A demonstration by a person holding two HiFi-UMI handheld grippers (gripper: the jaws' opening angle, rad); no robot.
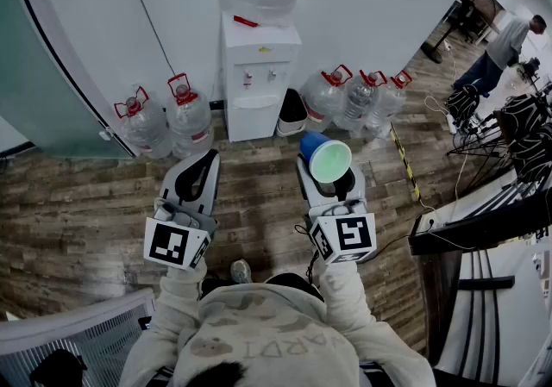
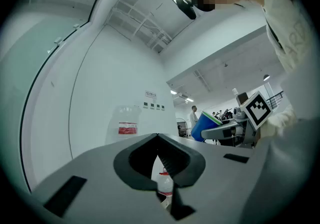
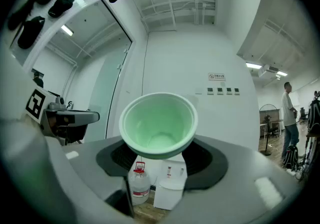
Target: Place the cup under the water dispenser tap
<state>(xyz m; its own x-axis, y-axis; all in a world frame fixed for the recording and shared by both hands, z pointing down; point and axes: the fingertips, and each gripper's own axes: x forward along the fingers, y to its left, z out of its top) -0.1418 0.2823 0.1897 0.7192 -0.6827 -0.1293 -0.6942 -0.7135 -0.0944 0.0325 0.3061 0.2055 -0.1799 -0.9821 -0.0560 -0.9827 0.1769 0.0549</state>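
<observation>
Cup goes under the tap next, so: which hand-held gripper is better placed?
Right. The right hand-held gripper holds the cup, facing the dispenser; the left hand-held gripper is shut and empty.

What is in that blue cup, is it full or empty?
Empty. The right gripper view looks straight into the cup, gripped by the right gripper: bare pale green walls and bottom, no liquid.
</observation>
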